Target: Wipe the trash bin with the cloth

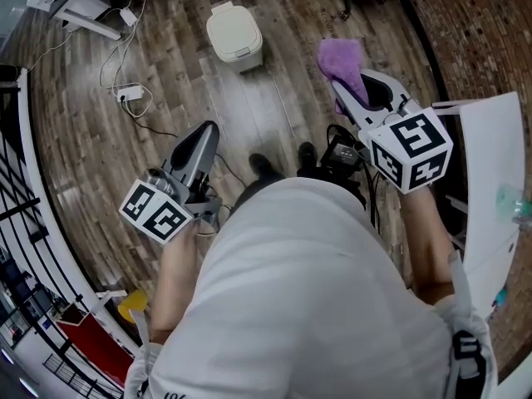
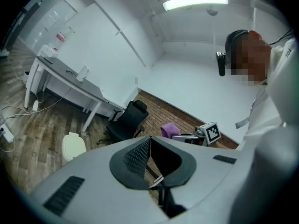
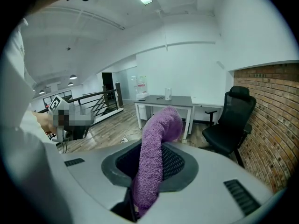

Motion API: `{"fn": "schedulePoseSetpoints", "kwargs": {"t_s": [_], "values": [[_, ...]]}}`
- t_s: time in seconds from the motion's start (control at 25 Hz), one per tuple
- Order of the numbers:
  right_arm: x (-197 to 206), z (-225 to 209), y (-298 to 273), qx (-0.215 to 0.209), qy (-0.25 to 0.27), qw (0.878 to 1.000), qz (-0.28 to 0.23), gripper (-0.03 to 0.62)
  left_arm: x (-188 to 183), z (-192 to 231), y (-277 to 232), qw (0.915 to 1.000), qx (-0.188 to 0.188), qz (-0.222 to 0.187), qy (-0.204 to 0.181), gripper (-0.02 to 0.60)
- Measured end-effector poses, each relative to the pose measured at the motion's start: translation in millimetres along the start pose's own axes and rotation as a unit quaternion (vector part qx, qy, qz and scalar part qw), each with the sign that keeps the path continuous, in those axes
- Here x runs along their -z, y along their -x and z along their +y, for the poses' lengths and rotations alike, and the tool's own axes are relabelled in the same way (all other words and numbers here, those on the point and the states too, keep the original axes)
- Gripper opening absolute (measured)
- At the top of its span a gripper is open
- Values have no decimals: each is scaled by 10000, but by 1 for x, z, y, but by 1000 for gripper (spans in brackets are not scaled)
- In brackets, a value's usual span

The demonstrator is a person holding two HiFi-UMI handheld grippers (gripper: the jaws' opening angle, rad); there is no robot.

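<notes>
A small cream trash bin (image 1: 234,36) with a closed lid stands on the wooden floor ahead of me; it also shows at the lower left of the left gripper view as the cream bin (image 2: 73,146). My right gripper (image 1: 353,90) is shut on a purple cloth (image 1: 343,64), which sticks up between the jaws as a folded purple cloth (image 3: 156,157). It is held in the air, to the right of the bin and apart from it. My left gripper (image 1: 204,135) is shut with nothing in it, its jaws meeting (image 2: 149,153), nearer to me than the bin.
A white power strip (image 1: 130,94) with cables lies on the floor left of the bin. A white desk (image 2: 70,78) and a black office chair (image 2: 125,121) stand by the wall. A brick-patterned strip (image 1: 474,32) and a white panel (image 1: 490,181) are at the right. A black railing (image 1: 21,248) runs along the left.
</notes>
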State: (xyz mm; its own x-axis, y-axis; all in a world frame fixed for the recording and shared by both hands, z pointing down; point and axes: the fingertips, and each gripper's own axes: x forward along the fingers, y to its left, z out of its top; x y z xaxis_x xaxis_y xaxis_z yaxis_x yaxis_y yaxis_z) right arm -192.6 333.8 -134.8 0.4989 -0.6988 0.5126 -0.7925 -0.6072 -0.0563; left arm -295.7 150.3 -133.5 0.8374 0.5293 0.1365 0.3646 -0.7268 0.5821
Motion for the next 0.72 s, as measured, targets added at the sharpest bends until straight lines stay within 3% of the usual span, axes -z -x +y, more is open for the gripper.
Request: {"fn": "schedulePoseSetpoints", "kwargs": {"t_s": [0.36, 0.72], "values": [[-9, -10, 7, -306, 129, 9993, -181, 87, 3, -28, -35, 9999, 78, 45, -99, 5], [-27, -15, -7, -389, 306, 9983, -295, 86, -3, -26, -41, 9999, -61, -10, -110, 5]]}}
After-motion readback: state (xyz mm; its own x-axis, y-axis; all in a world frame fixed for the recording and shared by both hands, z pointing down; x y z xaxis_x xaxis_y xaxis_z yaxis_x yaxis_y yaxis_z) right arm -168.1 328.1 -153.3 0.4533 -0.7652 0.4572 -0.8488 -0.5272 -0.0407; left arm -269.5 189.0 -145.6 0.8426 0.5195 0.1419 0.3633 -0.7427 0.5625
